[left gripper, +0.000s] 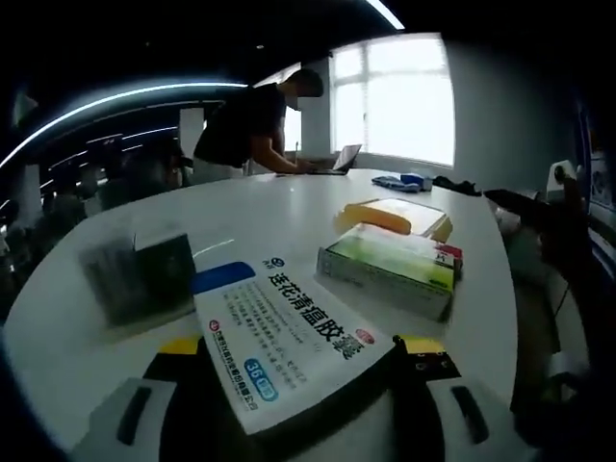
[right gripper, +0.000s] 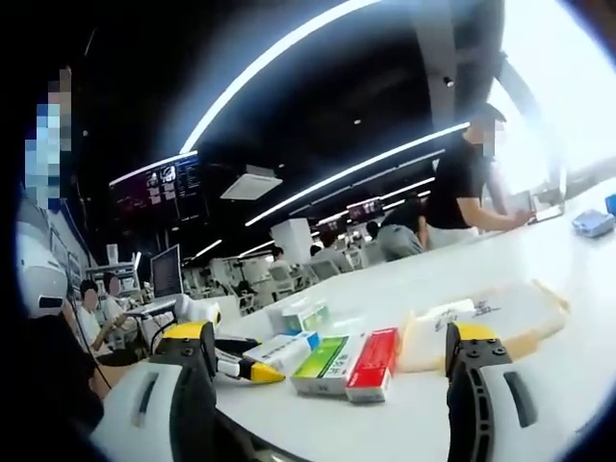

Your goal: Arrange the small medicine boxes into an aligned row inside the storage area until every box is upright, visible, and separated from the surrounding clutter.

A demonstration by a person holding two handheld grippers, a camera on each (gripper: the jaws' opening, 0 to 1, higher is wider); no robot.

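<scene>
A white medicine box with a blue corner and blue print (left gripper: 289,332) lies tilted between the jaws of my left gripper (left gripper: 298,346), which is shut on it. Ahead on the white table (left gripper: 241,207) lie a green-and-white box with a red end (left gripper: 390,265), a yellow-and-white box (left gripper: 395,217) behind it, and a dark blurred box (left gripper: 144,274) to the left. In the right gripper view my right gripper (right gripper: 327,337) is open and empty. Beyond it lie the green-and-red box (right gripper: 346,364), the yellow-and-white box (right gripper: 491,318) and a small pale box (right gripper: 303,316). The left gripper (right gripper: 236,368) holds the white-blue box (right gripper: 284,351).
A person (left gripper: 255,120) leans over a laptop (left gripper: 342,159) at the table's far side. Small blue items (left gripper: 404,181) lie near the far right edge. The table's curved edge (left gripper: 500,289) drops off to the right. Several seated people (right gripper: 101,298) are in the background.
</scene>
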